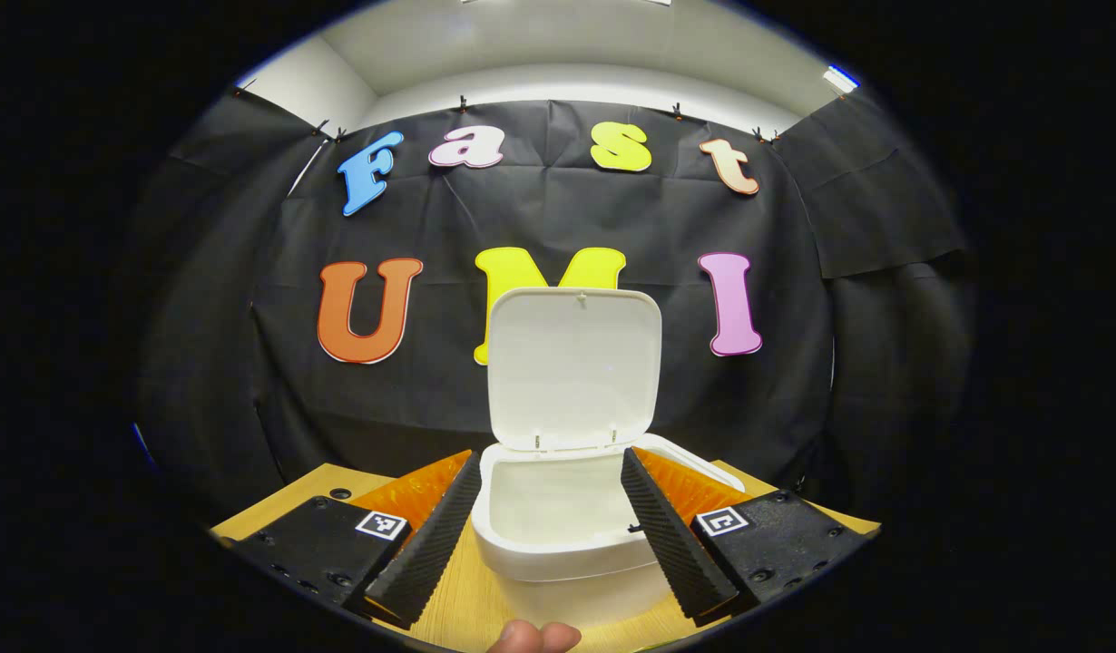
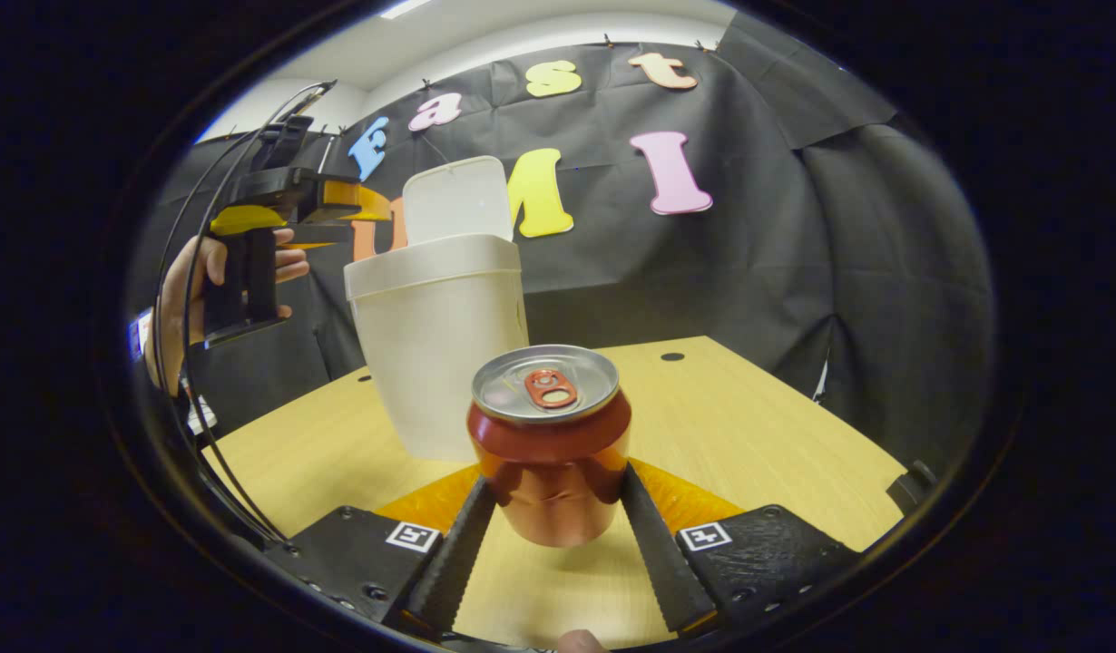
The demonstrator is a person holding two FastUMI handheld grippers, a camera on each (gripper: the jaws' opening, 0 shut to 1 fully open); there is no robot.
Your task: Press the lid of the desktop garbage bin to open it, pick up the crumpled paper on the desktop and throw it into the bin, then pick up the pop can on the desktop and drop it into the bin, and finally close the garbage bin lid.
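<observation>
Left gripper view, near to far. Item 1: a fingertip (image 1: 533, 637) at the bottom edge of the frame. Item 2: left gripper (image 1: 551, 467), lower centre, jaws spread wide and released, nothing between them but air; its two fingers (image 1: 431, 535) frame the bin's mouth from either side. Item 3: desktop garbage bin (image 1: 558, 553), white, lower centre, standing on the wooden table (image 1: 467, 608); whether anything lies inside cannot be told. Item 4: lid (image 1: 572, 367), white, raised upright at the centre of the frame, hinged at the bin's far rim. Item 5: black cloth wall (image 1: 204, 345) across the background.

Right gripper view, near to far. Item 1: right gripper (image 2: 555, 481), bottom centre, clenched on the pop can, a finger (image 2: 454, 553) pressed to each side of the body. Item 2: pop can (image 2: 551, 444), red, upright, silver top with red tab, centre of the frame; its base appears to be at the table surface (image 2: 748, 426), though contact cannot be told. Item 3: the bin (image 2: 435, 354), just behind and left of the can, lid (image 2: 456, 199) standing open above it. Item 4: a hand (image 2: 195, 299) at the left edge of the frame, holding the other gripper above and left of the bin.
</observation>
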